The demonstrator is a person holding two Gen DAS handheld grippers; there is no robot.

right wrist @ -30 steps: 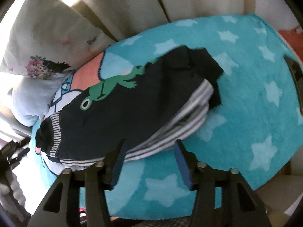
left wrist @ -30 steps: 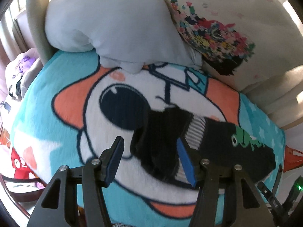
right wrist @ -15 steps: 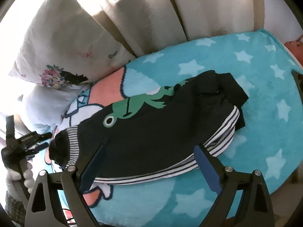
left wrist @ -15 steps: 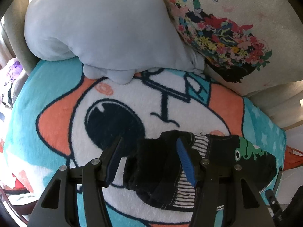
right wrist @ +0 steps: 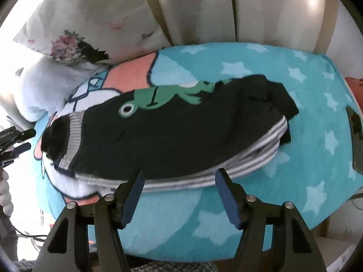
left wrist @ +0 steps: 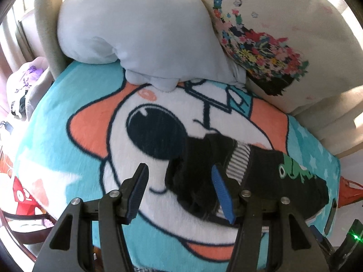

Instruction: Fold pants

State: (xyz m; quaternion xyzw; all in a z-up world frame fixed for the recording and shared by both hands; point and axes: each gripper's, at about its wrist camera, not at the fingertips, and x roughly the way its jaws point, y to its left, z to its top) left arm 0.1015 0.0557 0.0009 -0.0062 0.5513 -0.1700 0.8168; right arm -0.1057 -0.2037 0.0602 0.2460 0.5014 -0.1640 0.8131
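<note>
Small dark navy pants point(right wrist: 181, 136) with a green frog print and grey striped lining lie folded lengthwise on a turquoise cartoon blanket point(right wrist: 261, 204). In the left wrist view the pants point(left wrist: 261, 176) lie at the right, their dark end between my fingers. My left gripper point(left wrist: 179, 190) is open around that end, not closed on it. My right gripper point(right wrist: 179, 195) is open and empty just in front of the pants' striped near edge. The left gripper's tips also show at the far left of the right wrist view point(right wrist: 20, 140).
A pale blue cushion point(left wrist: 140, 29) and a floral pillow point(left wrist: 272, 34) lean against the beige sofa back point(right wrist: 204, 6) behind the blanket. A dark flat phone-like object point(right wrist: 357, 140) lies at the blanket's right edge. Clutter point(left wrist: 20, 86) sits off the left edge.
The right gripper narrowed from wide open and moved closer to the pants' near edge. The left gripper drew back a little; the pants' end stays between its open fingers.
</note>
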